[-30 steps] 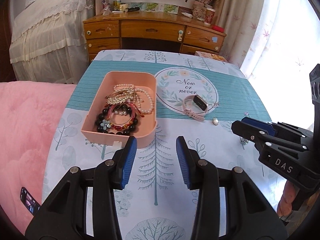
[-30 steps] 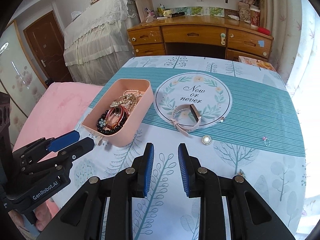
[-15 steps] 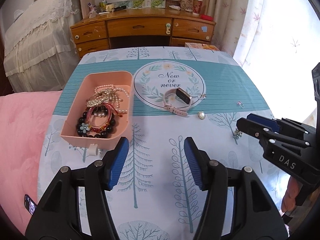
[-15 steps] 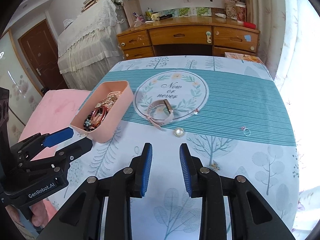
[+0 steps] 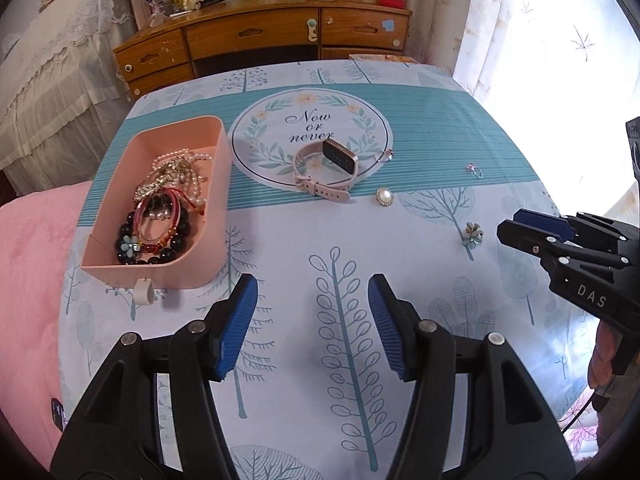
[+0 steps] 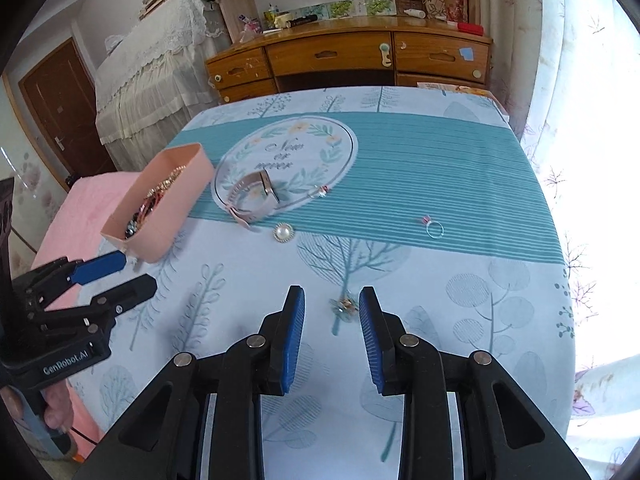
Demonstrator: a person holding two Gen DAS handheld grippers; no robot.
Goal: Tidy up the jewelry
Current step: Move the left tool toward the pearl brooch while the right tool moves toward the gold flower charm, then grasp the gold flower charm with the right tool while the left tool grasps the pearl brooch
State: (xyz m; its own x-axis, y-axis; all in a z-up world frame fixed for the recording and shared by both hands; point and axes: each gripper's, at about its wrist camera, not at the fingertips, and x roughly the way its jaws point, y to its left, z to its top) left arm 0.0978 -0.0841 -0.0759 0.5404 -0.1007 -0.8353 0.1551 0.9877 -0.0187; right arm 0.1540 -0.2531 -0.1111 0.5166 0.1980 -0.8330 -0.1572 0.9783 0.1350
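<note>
A pink box [image 5: 218, 184] [image 6: 180, 200] full of bracelets and necklaces [image 5: 162, 208] stands on the table at the left. A pink smartwatch [image 5: 326, 168] [image 6: 252, 196], a pearl brooch [image 5: 385, 197] [image 6: 283, 233], a ring [image 5: 474, 170] [image 6: 434, 229], a small earring [image 5: 388, 155] [image 6: 321, 191] and a flower piece [image 5: 473, 235] [image 6: 344, 306] lie loose on the cloth. My left gripper [image 5: 312, 324] [image 6: 120, 276] is open and empty, near the box. My right gripper [image 6: 332, 334] [image 5: 516, 226] is open, its fingers either side of the flower piece.
The table carries a blue and teal tree-print cloth [image 5: 420, 120]. A pink blanket [image 5: 28, 280] lies to its left. A wooden desk [image 5: 260, 40] stands behind, and a bright curtained window [image 5: 540, 40] is at the right. A small white tab [image 5: 143, 291] sticks out of the box front.
Both grippers opened wider. The right gripper moved right and down until the flower piece sits between its fingers. The left gripper drew back a little from the box.
</note>
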